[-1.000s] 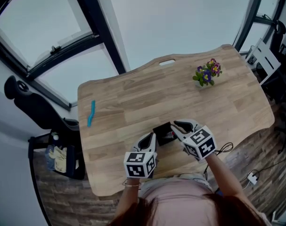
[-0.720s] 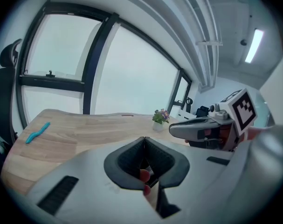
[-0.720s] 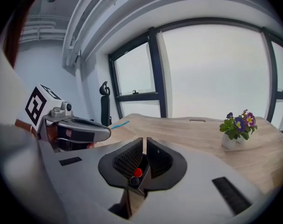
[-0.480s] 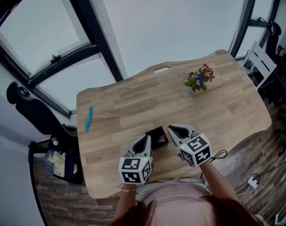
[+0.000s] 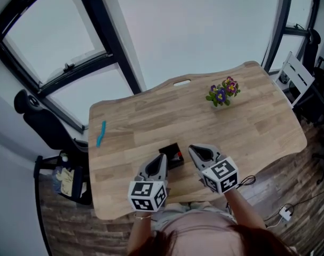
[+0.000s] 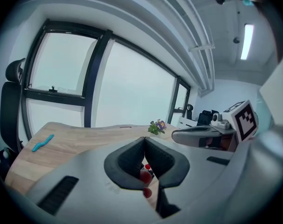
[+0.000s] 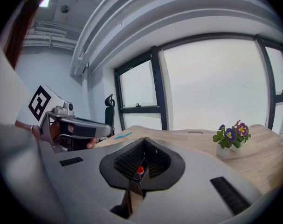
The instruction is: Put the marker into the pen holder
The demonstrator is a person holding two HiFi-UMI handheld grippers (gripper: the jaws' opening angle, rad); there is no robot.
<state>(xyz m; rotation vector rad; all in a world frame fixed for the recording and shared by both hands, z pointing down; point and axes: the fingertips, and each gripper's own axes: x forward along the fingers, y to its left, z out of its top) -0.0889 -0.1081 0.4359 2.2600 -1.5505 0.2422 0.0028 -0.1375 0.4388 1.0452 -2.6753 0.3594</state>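
I see both pairs of jaws pressed together with nothing between them, the left gripper (image 5: 160, 159) and right gripper (image 5: 193, 150) hanging over the near side of the table (image 5: 151, 113), one on each side of the black holder (image 5: 168, 152). The red-capped marker (image 5: 178, 154) stands in the holder, its cap showing just past the closed tips in both gripper views. A blue item (image 5: 101, 133) lies well apart at the table's left, and the flowers (image 5: 221, 93) stand far right.
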